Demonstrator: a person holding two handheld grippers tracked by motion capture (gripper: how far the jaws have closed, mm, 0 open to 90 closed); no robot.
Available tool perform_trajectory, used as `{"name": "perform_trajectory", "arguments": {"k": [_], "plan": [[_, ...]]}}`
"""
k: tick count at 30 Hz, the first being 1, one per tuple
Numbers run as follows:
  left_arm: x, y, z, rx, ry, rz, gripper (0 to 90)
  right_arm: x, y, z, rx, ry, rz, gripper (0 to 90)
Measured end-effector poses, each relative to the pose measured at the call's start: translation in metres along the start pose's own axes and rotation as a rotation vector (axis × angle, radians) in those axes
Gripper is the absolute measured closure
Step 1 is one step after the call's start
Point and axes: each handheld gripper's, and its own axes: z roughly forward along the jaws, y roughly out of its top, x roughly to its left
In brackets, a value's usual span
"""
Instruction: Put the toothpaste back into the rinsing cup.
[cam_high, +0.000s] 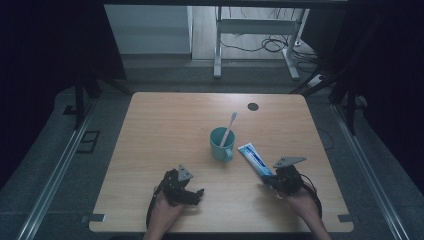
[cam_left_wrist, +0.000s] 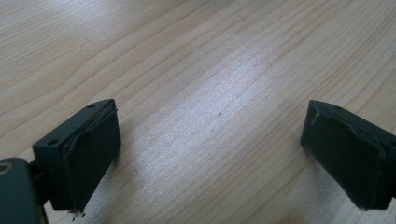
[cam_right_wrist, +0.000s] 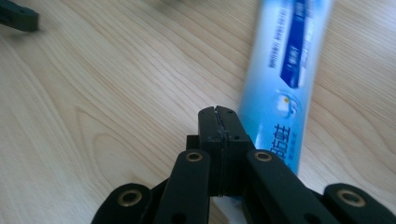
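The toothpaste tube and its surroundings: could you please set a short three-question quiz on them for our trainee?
1. True or false: the toothbrush stands in the cup.
2. Which hand-held gripper has its jaws wide apart: A left, B right?
3. On which side of the cup, in the high view, does the toothpaste tube lie?

Key: 1 true; 2 A; 3 to its right, flat on the table, beside the shut right hand-held gripper.
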Motion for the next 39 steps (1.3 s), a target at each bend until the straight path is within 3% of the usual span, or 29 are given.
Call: {"name": "perform_trajectory", "arguments": {"k": [7,15,23,29,39], "plan": [[0.000,0.000,0.000,0.000,0.000,-0.001,5.1,-0.005,-0.006,-0.001,0.022,-0.021,0.009,89.1],[0.000,0.000,0.000,-0.001,0.000,0.001,5.1,-0.004,0.009,-0.014,0.019,-0.039,-0.021,82.3],[0.000,0.000,0.000,0.000,0.000,0.000,5.1,-0.019,0.021,-0.016,0.118,-0.077,-0.010,65.8],[0.000,0.000,0.000,0.002,-0.001,0.000,5.1,-0.023,0.032,-0.004,0.230,-0.086,-0.021,55.5],[0.000,0.000,0.000,0.002,-0.001,0.004,5.1,-0.027,0.051,0.019,0.355,-0.076,-0.030,49.1]]}}
